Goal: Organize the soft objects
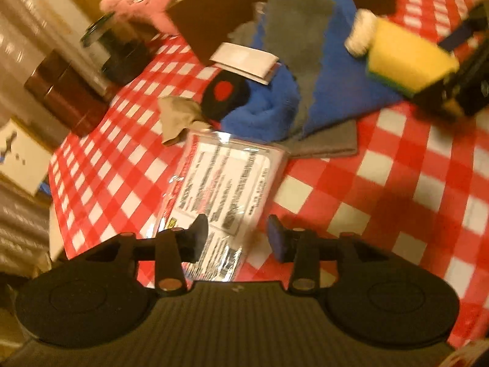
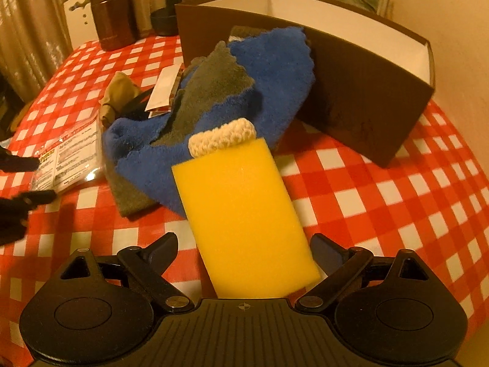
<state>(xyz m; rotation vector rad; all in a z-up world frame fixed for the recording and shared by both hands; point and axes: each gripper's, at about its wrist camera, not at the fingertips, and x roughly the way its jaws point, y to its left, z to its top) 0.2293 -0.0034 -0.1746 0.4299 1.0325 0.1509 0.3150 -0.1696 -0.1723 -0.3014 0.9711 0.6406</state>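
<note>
1. Yellow sponge [image 2: 244, 217] pinched across its short sides by the right tool [image 2: 244, 252], lifted above the checked tabletop [image 2: 382, 183], well short of the brown box [image 2: 366, 98].
2. Judged light, springy, easy to squash; a firm pinch across the middle of the foam should hold without slipping, green scrub layer underneath showing only in the left view [image 1: 411, 56].
3. Small cream knitted piece [image 2: 221, 136] lying at the far end of the sponge; hard to say whether riding on it or resting on the cloths behind.
4. Left tool [image 1: 237, 238] spread wide, gripping nothing, hovering over a clear printed packet [image 1: 227, 183] that looks thin, crinkly and slippery; best taken by an edge.
5. Blue towel [image 2: 275, 73] and grey cloth [image 2: 211, 91] heaped together beside the box, floppy and likely to drag each other when lifted; a deep pinch on a fold seems safest.
6. Box open at the top, white inside; contents not visible from either view.
7. Pink plush toy [image 1: 146, 0] behind the box, a dark jar [image 2: 113, 12] and a glass jar [image 1: 116, 52] at the far tabletop edge; jar contents too blurred to tell.
</note>
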